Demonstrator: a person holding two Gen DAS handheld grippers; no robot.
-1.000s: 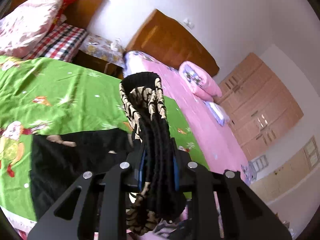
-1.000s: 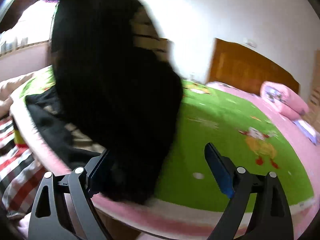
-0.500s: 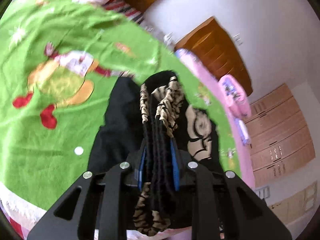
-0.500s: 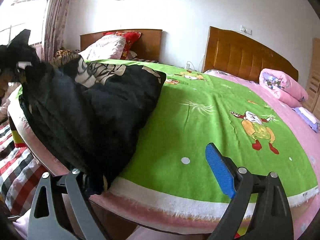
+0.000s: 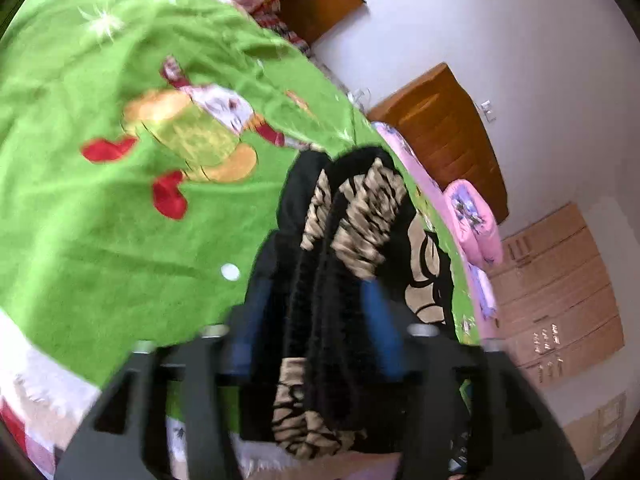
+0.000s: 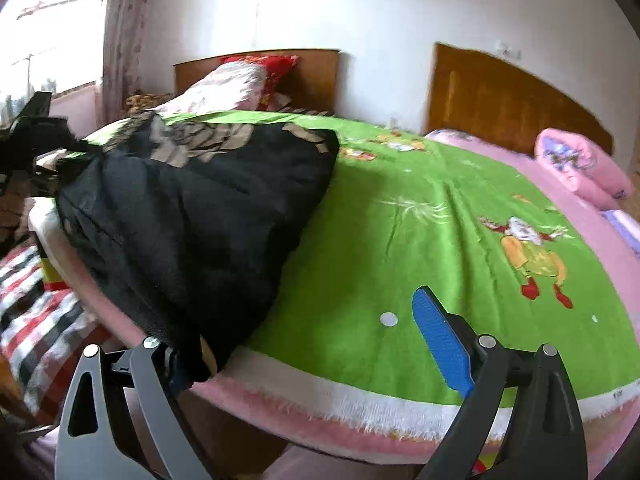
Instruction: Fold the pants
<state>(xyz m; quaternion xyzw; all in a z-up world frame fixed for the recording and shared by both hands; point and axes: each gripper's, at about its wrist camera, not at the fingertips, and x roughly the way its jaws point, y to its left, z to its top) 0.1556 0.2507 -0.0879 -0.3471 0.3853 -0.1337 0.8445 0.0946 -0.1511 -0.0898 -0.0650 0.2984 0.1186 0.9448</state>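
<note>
Black pants (image 5: 360,216) with a tan tiger-stripe print lie folded over on the green blanket (image 5: 100,220) at the bed's near corner. A bunched black and tan fold of them stands between the blue pads of my left gripper (image 5: 320,312), whose jaws are opening; the pads stand a little off the cloth. In the right wrist view the pants (image 6: 192,216) form a dark heap on the left of the blanket (image 6: 420,220). My right gripper (image 6: 300,324) is open wide; a corner of the pants hangs over its left finger (image 6: 176,360).
A pink bed (image 6: 600,240) with a rolled pink quilt (image 6: 576,164) stands to the right. Pillows (image 6: 236,80) and wooden headboards line the far wall. A checked cloth (image 6: 32,312) lies below the bed's left edge. Wooden wardrobes (image 5: 560,280) stand beyond.
My left gripper came down to the bed with the pants bunch, and its jaws have spread apart. In the right wrist view the pants dropped from the air onto the blanket.
</note>
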